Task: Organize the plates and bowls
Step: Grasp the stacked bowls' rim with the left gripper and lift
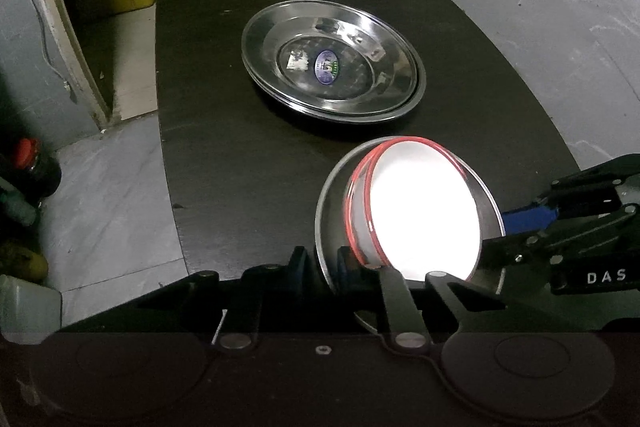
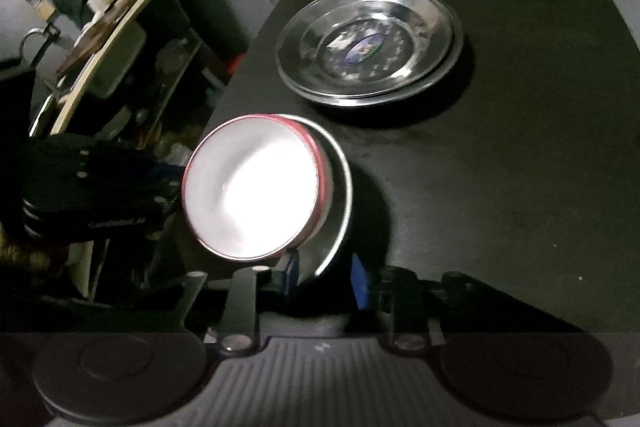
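Nested bowls at the near end of the table. A white enamel bowl with a red rim (image 1: 424, 211) sits tilted inside a larger grey steel bowl (image 1: 332, 195), the pair tipped up on edge rather than lying flat. My left gripper (image 1: 322, 261) is clamped on the steel bowl's rim, one blue pad on each side of the wall. In the right wrist view my right gripper (image 2: 324, 277) straddles the opposite rim of the same steel bowl; its jaws are drawn in, but the blur there keeps me from telling whether the pads press on the metal. Its black body also shows at the right edge of the left view.

Beyond the bowls, well apart and toward the far end of the dark oval table (image 1: 224, 155), lies a stack of two shiny stainless-steel plates (image 1: 332, 61), the top one bearing a blue oval sticker (image 1: 327, 67).

I judge the step in hand to be the two-handed take-up of the nested bowls, the plates being already stacked. The next move calls for both hands to rise together and keep level, since the white bowl lies loose in the steel one and could slide out.
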{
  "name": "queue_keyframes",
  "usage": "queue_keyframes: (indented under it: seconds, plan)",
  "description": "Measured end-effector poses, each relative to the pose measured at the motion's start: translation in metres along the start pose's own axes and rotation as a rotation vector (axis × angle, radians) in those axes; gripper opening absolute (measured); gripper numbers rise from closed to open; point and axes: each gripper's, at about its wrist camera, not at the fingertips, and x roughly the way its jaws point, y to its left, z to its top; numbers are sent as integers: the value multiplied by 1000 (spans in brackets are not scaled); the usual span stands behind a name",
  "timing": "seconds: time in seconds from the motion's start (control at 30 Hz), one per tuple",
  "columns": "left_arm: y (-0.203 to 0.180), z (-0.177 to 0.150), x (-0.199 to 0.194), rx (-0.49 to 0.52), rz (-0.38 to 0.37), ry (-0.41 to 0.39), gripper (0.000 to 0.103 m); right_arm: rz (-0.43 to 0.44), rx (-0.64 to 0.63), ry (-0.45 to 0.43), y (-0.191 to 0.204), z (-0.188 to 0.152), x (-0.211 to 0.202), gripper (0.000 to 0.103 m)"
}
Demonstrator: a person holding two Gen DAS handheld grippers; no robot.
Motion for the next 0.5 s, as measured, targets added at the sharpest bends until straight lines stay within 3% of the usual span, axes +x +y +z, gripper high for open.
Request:
queue_keyframes:
  seconds: [0.5]
  plan:
    - [0, -1, 2, -13, -15, -1, 12, -7, -21, -2, 5, -1, 3, 29]
